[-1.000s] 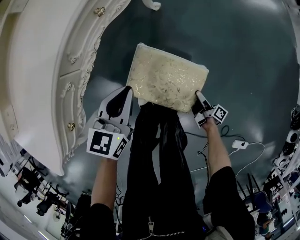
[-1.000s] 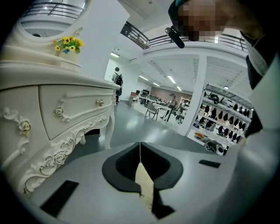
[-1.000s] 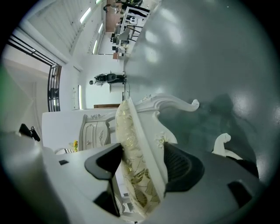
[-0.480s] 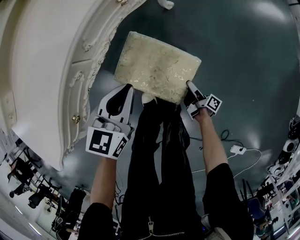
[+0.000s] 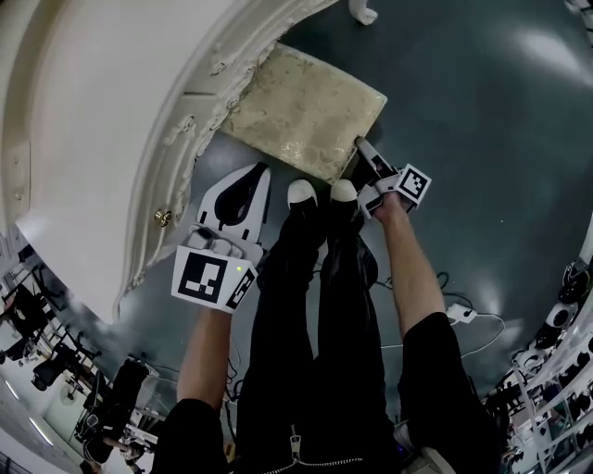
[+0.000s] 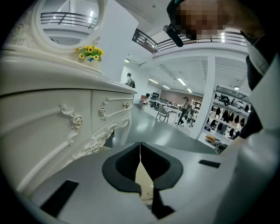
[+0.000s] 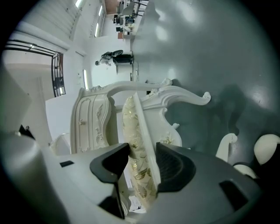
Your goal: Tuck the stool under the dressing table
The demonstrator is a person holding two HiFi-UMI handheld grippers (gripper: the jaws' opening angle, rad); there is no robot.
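The stool (image 5: 301, 111), a cream and gold cushioned seat, lies part way under the curved edge of the white dressing table (image 5: 102, 120). My right gripper (image 5: 363, 153) is at the seat's near right corner. Its jaws are closing, with the cushion edge (image 7: 133, 127) between them and touching both pads. My left gripper (image 5: 262, 169) hangs shut and empty just short of the seat's near left side, not touching it. In the left gripper view the jaw tips (image 6: 140, 144) meet, with the table's carved drawers (image 6: 52, 118) to the left.
The person's white shoes (image 5: 301, 193) stand right behind the stool, between the grippers. A white carved leg (image 5: 363, 13) stands on the floor beyond the seat. A cable and power strip (image 5: 459, 315) lie at the right. A vase of yellow flowers (image 6: 89, 52) sits on the table.
The stool has slid up and left until its far side went under the table's edge. My right gripper travelled with it at the same corner. The left gripper followed a little.
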